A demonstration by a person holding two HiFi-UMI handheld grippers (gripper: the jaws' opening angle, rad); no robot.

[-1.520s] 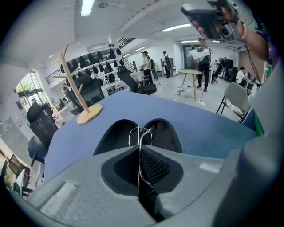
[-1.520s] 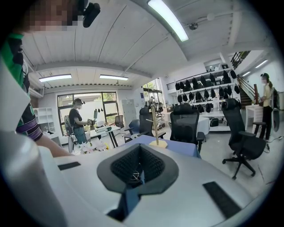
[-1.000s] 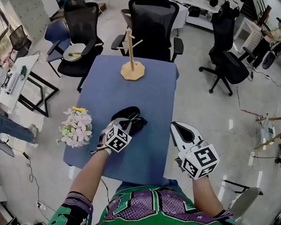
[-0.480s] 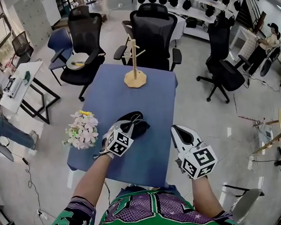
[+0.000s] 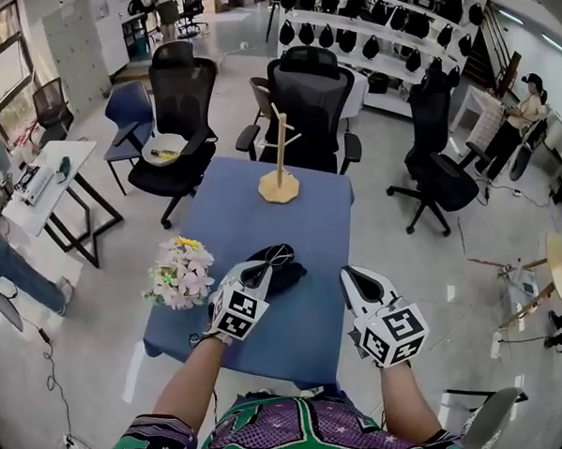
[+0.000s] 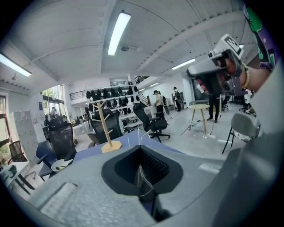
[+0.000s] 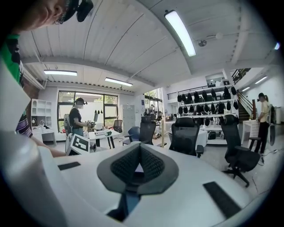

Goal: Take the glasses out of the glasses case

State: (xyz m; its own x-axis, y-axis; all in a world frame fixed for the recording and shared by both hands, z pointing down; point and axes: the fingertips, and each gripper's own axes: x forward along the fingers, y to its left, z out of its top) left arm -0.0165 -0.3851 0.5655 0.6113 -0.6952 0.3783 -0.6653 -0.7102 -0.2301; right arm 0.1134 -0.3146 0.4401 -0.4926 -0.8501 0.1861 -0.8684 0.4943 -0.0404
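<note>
Lifting the glasses (image 5: 271, 258) out of the glasses case (image 5: 289, 278) looks like the step in hand. The left tool (image 5: 257, 274) is pinched on their thin wire frame, holding them just over the dark case on the blue counter (image 5: 252, 211). Whether they touch the case is unclear. The next move probably calls for carrying them aside and setting them down gently. The right tool (image 5: 357, 282) hovers off the counter's near edge, pressed together on nothing.
</note>
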